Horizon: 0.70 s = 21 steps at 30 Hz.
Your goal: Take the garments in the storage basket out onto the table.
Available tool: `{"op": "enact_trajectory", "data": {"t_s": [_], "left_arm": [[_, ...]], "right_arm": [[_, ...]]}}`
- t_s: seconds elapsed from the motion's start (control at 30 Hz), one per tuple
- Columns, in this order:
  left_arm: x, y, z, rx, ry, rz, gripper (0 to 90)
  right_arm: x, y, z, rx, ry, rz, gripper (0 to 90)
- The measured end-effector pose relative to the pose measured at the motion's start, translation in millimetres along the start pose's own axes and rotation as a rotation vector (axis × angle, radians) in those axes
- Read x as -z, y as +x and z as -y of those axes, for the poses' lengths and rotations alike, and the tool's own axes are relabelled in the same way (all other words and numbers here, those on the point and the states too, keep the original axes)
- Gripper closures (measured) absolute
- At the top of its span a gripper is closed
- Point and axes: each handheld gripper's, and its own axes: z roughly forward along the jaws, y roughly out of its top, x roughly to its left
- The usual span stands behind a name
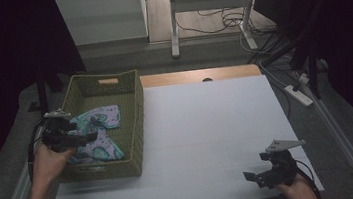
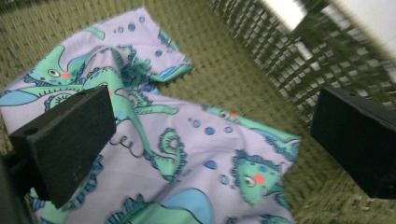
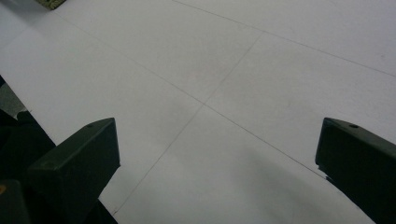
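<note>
A woven olive-green basket [image 1: 133, 115] stands at the left edge of the white worktop [image 1: 207, 126], towards the far left corner, with a handle slot in its far wall. Inside it lies a patterned cloth [image 1: 99, 133], lilac with green sea creatures and blue bubbles; it is crumpled on the basket floor and spreads from about the middle of the basket to the near wall. In the left gripper view the cloth [image 2: 187, 154] covers the lower left of the basket floor, one flap reaching towards the far side, while bare weave shows to the right of it below the basket wall [image 2: 299, 60].

The left gripper [image 1: 79, 138] is held by the person's left hand [image 1: 51, 161] over the basket's left rim, its jaws pointing across the basket above the cloth. Its jaws stand wide apart with nothing between them; in its own view the left gripper [image 2: 212, 140] hangs over the cloth, apparently a little above it, though the angle makes it hard to say whether either jaw touches the fabric.

The right gripper [image 1: 256, 177] sits in the person's right hand [image 1: 300, 191] near the right corner of the worktop's near edge, well apart from the basket. Its jaws are wide as well, holding nothing, and its own view looks across bare white worktop [image 3: 224, 84] marked by thin seam lines
</note>
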Motion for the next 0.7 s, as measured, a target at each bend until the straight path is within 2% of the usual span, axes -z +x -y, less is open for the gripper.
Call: {"op": "enact_trajectory", "data": {"t_s": [0.07,0.1,0.17,0.23,0.27,0.37,0.43,0.47,0.5,0.53,0.63,0.67,0.7], "left_arm": [[-4.0,3.9,-5.3,0.013,0.050,0.005,0.0],[-5.6,5.4,-8.8,-0.030,0.058,-0.012,0.0],[-7.6,7.4,-10.5,-0.038,0.070,-0.014,0.0],[-18.4,16.1,-11.9,-0.056,0.128,-0.007,0.0],[-18.4,16.1,-11.9,-0.056,0.128,-0.007,0.0],[-31.1,24.2,-8.4,-0.064,0.189,0.007,0.0],[-38.1,23.8,-7.8,-0.072,0.240,0.012,0.0],[-43.8,20.8,-8.3,-0.083,0.284,0.011,0.0],[-43.8,20.8,-8.3,-0.083,0.284,0.011,0.0],[-46.7,21.0,-7.8,-0.076,0.308,0.007,0.0],[-55.3,20.8,-7.0,-0.064,0.389,-0.060,0.0],[-57.6,20.3,-6.9,-0.060,0.410,-0.078,3.0],[-62.2,19.5,-5.8,-0.063,0.451,-0.126,5.0]], "right_arm": [[0.1,-0.1,0.0,0.000,0.000,-0.001,0.2],[0.1,-0.2,0.0,-0.001,0.000,-0.002,0.2],[0.0,-0.2,0.0,0.000,0.000,-0.003,0.2],[-0.1,0.2,0.0,0.002,-0.001,-0.002,0.2],[-0.1,0.2,0.0,0.002,-0.001,-0.002,0.2],[0.3,0.1,0.0,0.003,-0.002,-0.003,0.2],[0.1,-0.2,0.1,-0.001,-0.003,-0.005,0.2],[0.1,-0.2,0.0,0.000,-0.003,-0.005,0.2],[0.2,-0.1,0.0,0.003,-0.002,-0.005,0.2],[0.2,-0.1,0.0,0.003,-0.002,-0.005,0.2],[0.3,0.7,0.2,0.006,-0.004,-0.004,0.2],[0.5,0.8,0.2,0.009,-0.003,-0.004,0.2],[0.5,0.7,0.2,0.009,-0.003,-0.005,0.2]]}}
